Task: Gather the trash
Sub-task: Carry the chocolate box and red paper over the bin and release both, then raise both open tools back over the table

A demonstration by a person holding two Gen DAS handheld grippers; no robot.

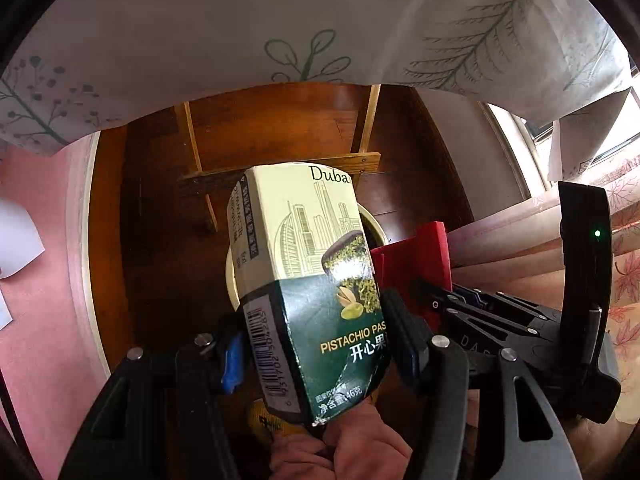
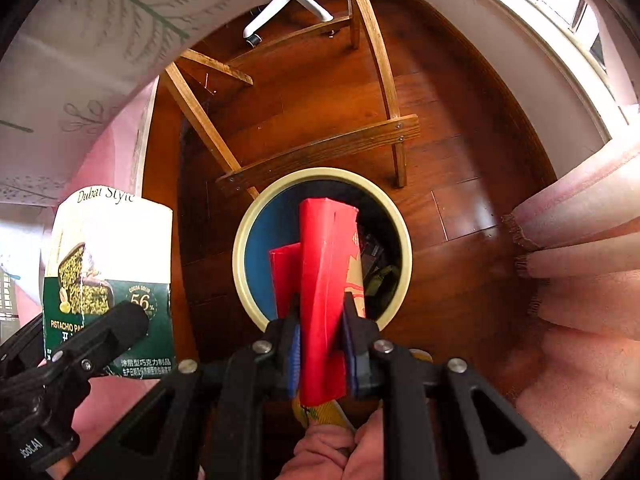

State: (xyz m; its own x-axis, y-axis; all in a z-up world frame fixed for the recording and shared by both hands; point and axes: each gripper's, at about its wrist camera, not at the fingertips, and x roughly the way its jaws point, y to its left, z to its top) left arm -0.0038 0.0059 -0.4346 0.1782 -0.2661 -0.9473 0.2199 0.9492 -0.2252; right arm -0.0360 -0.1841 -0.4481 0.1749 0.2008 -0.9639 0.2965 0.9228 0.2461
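A: Bin (image 2: 240, 264) first, since everything hangs around it. What does the left tool (image 1: 316, 344) carry?

B: A green-and-cream pistachio chocolate box (image 1: 308, 280), clamped between the blue pads (image 1: 232, 360) by its lower end, the long body pointing towards the bin. In the right wrist view that box (image 2: 112, 276) sits left of the bin, off its rim, over the wooden floor (image 2: 460, 184). I'd judge it is waiting its turn.

A: And over the bin itself?

B: The right tool (image 2: 320, 344) is closed on a red carton (image 2: 324, 280), gripped low so most of it sticks out ahead, directly above the dark opening. Held that way, letting go should drop it inside rather than on the rim.

A: Anything already in there?

B: Dark wrappers on the right side of the bin, hard to identify. Behind the bin stand wooden chair legs (image 2: 384, 80); to its right hangs a pink curtain (image 2: 580, 216).
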